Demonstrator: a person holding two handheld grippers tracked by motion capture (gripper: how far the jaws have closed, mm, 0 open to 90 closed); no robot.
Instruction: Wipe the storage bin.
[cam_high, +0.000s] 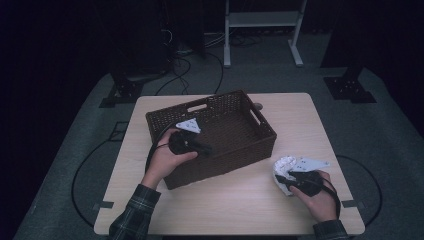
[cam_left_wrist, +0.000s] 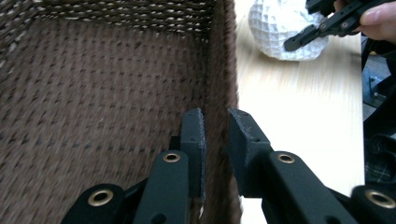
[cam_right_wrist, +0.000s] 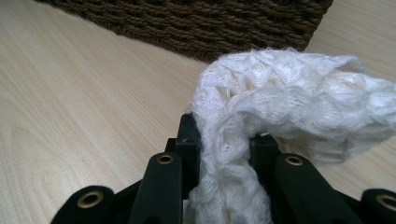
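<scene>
Cloth: white knitted cloth (cam_right_wrist: 289, 107) with a waffle-like raised pattern, soft and bunched into a rounded heap, lay on the desk (cam_high: 225, 200) and ran straight up from between the jaws of the right hand-held gripper (cam_right_wrist: 226, 135).
Right hand-held gripper state: jaws were clamped on a fold of the cloth, fabric pressed between both pads.
Left hand-held gripper state: left hand-held gripper (cam_left_wrist: 215, 123) stood astride the near wall of the basket (cam_left_wrist: 93, 93), one jaw inside and one outside; whether the pads pressed the wall could not be told for sure, though they sat close against it.
Basket: dark brown woven wicker, rectangular, open-topped, with slot handles in the end walls; its long axis ran across the desk at a slant.
Key relation: the basket lay just ahead and to the left of the right hand-held gripper, near but not touching the cloth; the right hand was the nearer one to the cloth, the left steadied the basket.
Likely next move: lifting the cloth over the near wall into the basket, judging by the layout.
Desk: pale wood-grain top, smooth.
</scene>
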